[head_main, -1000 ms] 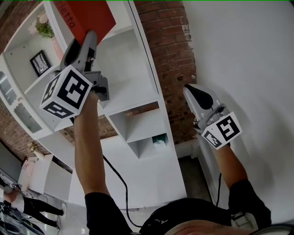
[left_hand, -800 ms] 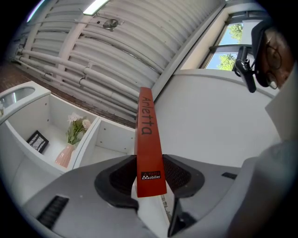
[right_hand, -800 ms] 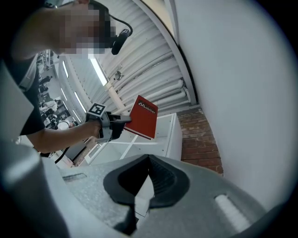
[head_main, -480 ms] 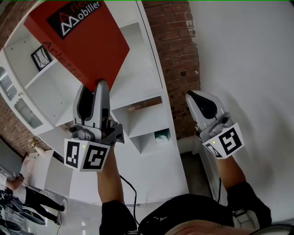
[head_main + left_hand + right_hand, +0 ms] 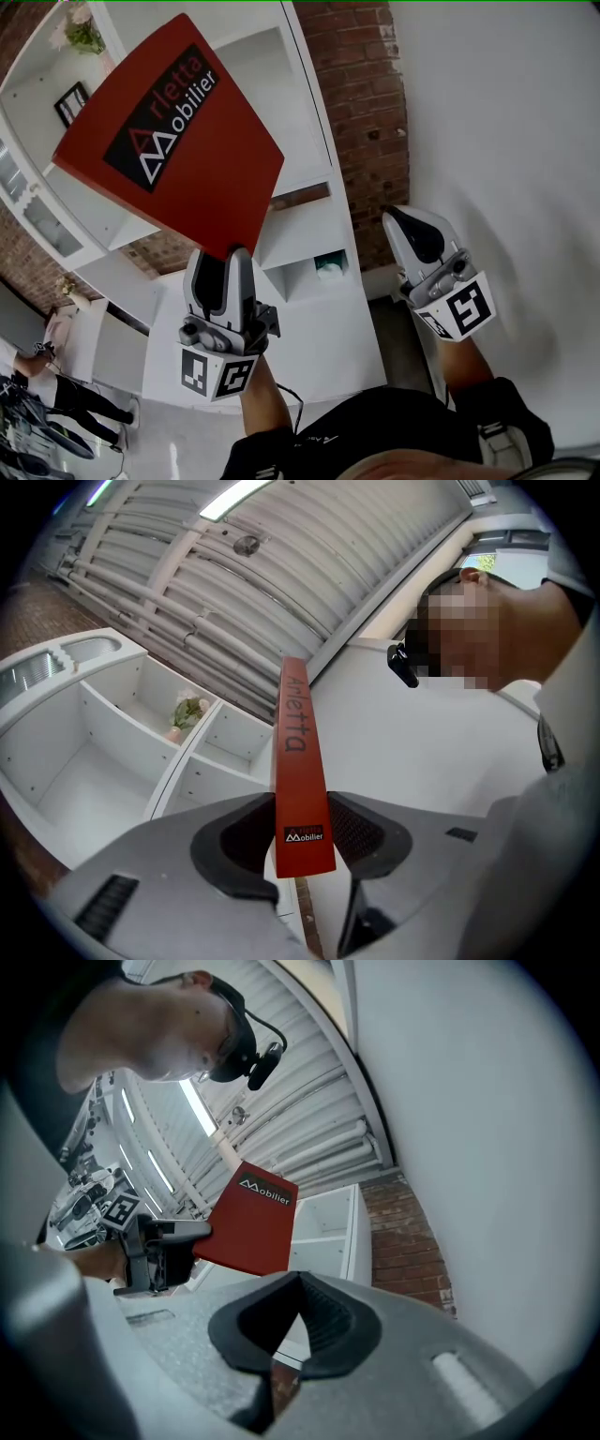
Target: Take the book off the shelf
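Observation:
The red book point(image 5: 173, 141), with a black label on its cover, is off the white shelf unit point(image 5: 309, 187) and held up in front of it. My left gripper point(image 5: 223, 265) is shut on the book's lower corner. In the left gripper view the book point(image 5: 300, 761) stands edge-on between the two pads. My right gripper point(image 5: 411, 225) hangs to the right by the white wall, shut and holding nothing. The right gripper view shows its own jaws point(image 5: 298, 1309) pressed together, with the book point(image 5: 251, 1224) and the left gripper point(image 5: 159, 1252) further off.
A brick wall point(image 5: 361, 103) shows beside and behind the shelf unit. A flower pot point(image 5: 80, 33) and a framed picture point(image 5: 70, 101) sit in its upper cubbies, and a small teal and white thing point(image 5: 328, 269) in a lower one. A person point(image 5: 42, 394) stands far left below.
My left gripper has come down and away from the shelf with the book, whose whole cover now shows. The right gripper has sunk a little.

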A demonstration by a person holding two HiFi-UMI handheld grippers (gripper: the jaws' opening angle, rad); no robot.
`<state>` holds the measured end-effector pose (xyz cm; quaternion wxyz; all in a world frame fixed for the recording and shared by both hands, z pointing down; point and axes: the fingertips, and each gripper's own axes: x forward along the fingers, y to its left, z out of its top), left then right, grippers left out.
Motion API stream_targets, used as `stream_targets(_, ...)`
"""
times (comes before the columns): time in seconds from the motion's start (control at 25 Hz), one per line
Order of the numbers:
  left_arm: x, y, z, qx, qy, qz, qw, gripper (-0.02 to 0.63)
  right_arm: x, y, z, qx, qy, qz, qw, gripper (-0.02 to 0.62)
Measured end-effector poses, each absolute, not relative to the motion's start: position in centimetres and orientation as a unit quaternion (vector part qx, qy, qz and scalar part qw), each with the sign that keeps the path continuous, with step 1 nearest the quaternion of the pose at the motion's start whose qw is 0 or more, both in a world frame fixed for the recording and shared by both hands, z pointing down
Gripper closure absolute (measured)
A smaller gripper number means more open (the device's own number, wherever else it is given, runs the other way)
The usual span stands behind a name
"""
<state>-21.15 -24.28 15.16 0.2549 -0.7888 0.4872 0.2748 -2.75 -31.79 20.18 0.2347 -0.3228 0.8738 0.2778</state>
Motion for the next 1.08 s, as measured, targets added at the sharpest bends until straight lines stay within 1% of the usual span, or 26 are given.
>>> stream_targets(0.32,-20.4,-23.2,15.0,-0.793,0.476,0.276,0.261,0.437,-3.2,-31.6,21.1,-0.326,0.881,0.258,0.223,0.595)
stream_targets(0.56,-20.8,-23.3,14.9,-0.799,0.476,0.272,0.248,0.437,-3.5,-31.0,20.4,-0.331,0.88,0.262,0.216,0.595)
stream_targets(1.08,-20.7,-23.4,14.5,-0.796,0.484,0.268,0.247,0.436,-2.9,-30.7,19.9,-0.332,0.881,0.258,0.217,0.595)
